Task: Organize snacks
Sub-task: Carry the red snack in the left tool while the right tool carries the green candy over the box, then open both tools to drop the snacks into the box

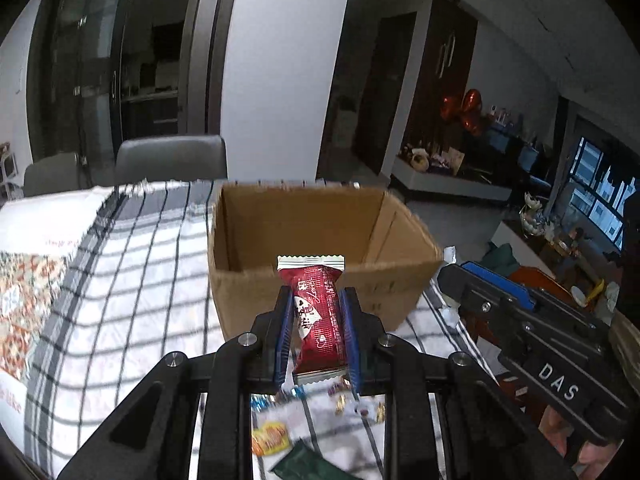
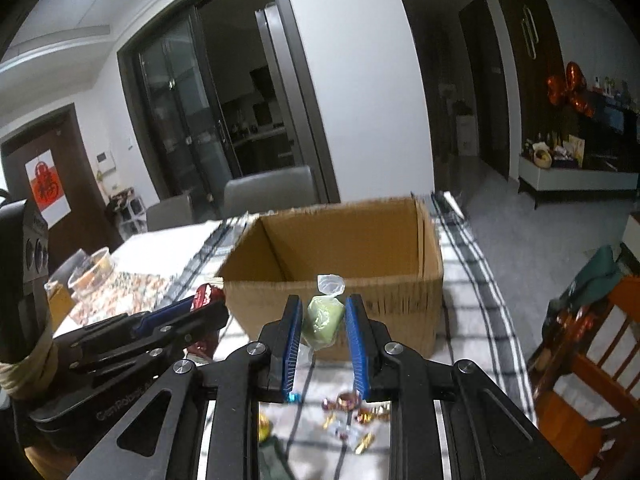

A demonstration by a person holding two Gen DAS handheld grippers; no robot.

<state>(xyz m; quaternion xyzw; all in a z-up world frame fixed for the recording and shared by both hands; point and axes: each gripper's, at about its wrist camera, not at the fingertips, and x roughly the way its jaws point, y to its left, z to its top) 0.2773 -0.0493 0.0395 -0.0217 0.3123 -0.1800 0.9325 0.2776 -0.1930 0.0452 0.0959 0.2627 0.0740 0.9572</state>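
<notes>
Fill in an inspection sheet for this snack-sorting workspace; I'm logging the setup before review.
Surface: table under a black-and-white checked cloth.
Job's things: open cardboard box, inside not visible; red snack bar and green wrapped sweet, both held up in front of the box.
Clutter: small wrapped candies and a dark green packet loose on the cloth; plastic containers far left.
Grippers: left gripper shut on the bar; right gripper shut on the sweet.
Cables: nothing seen.
Surroundings: grey chairs, glass doors, wooden chair.
</notes>
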